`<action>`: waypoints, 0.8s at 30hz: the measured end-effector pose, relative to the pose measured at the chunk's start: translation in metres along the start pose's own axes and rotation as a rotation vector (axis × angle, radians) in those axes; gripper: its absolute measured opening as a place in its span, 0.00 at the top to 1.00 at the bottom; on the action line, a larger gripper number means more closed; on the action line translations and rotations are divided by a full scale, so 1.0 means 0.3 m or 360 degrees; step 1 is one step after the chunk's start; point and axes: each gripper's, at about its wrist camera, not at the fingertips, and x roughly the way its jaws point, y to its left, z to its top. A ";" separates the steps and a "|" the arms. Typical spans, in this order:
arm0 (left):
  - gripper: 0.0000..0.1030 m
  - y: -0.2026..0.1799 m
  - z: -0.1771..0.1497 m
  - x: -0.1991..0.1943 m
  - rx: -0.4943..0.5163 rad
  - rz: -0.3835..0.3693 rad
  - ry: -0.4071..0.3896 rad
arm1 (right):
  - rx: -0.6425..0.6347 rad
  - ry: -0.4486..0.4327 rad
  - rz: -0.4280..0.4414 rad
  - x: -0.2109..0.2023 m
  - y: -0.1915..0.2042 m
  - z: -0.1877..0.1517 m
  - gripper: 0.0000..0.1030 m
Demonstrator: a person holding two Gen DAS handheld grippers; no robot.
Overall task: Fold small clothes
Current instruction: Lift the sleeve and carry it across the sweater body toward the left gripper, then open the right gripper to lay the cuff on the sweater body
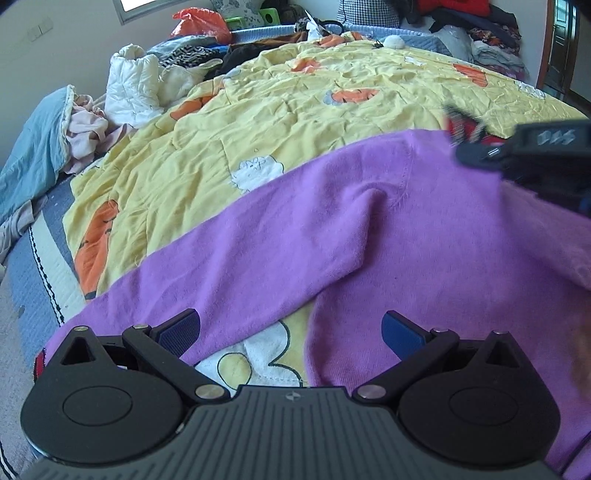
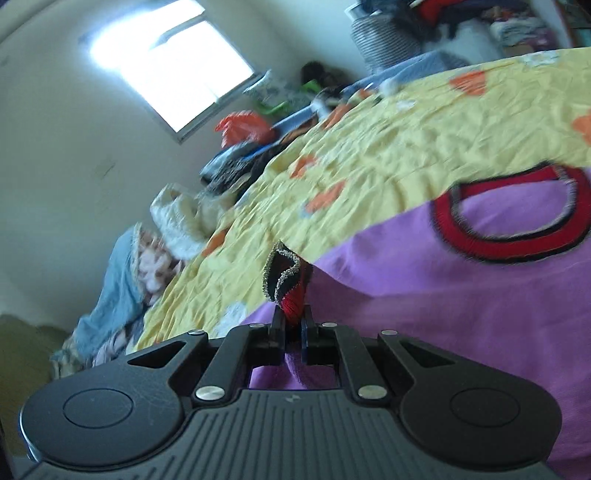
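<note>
- One garment in play: a purple sweater (image 1: 369,236) with red-and-black ribbed trim, lying spread on the yellow quilt (image 1: 295,122) that covers the bed.
- Sleeve nearest your left side runs out long and flat across the quilt; a soft ridge of knit stands near the shoulder seam. The neckline (image 2: 513,218) lies open as a red ring edged in black, seen from the right wrist camera.
- Your right gripper (image 2: 293,325) has its jaws closed tight on a cuff (image 2: 284,280): red rib pinched between the pads, black edge with a pale stitched border curling up past the fingertips. Purple knit trails under the jaws.
- Your left gripper (image 1: 291,332) hovers low over the body of the sweater with jaws spread wide, holding nothing. Blue pads (image 1: 400,332) clear of the cloth as far as the view shows.
- Step in hand, as a judgement: a sleeve fold, with the cuff lifted to be carried in over the body.
- Next move calls for carrying that cuff across toward the middle, laying the sleeve flat without dragging the body, and using the free left gripper to pin or smooth the knit.
- Right-hand view is blurred; the exact fold line cannot be read.
- Farther out: heaps of other clothes (image 1: 92,122) at the quilt's left edge, an orange bag (image 1: 203,22) by the far wall, a window (image 2: 173,70) above.
</note>
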 end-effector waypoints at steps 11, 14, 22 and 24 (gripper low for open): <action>0.00 -0.066 0.083 -0.011 0.0033 -0.0101 -0.0070 | -0.0201 0.0012 -0.0199 -0.163 -0.057 -0.057 0.24; 0.00 -0.154 0.136 0.003 0.0111 -0.0256 -0.0118 | -0.0299 -0.0246 -0.0535 -0.428 -0.200 0.007 0.24; 0.00 -0.463 0.164 0.216 0.0445 -0.0283 -0.0051 | 0.0084 -0.0168 -0.0914 -0.720 -0.753 0.163 0.37; 0.00 -0.471 0.151 0.242 0.0436 -0.0258 -0.0080 | 0.0178 -0.0142 -0.0808 -0.711 -0.809 0.160 0.37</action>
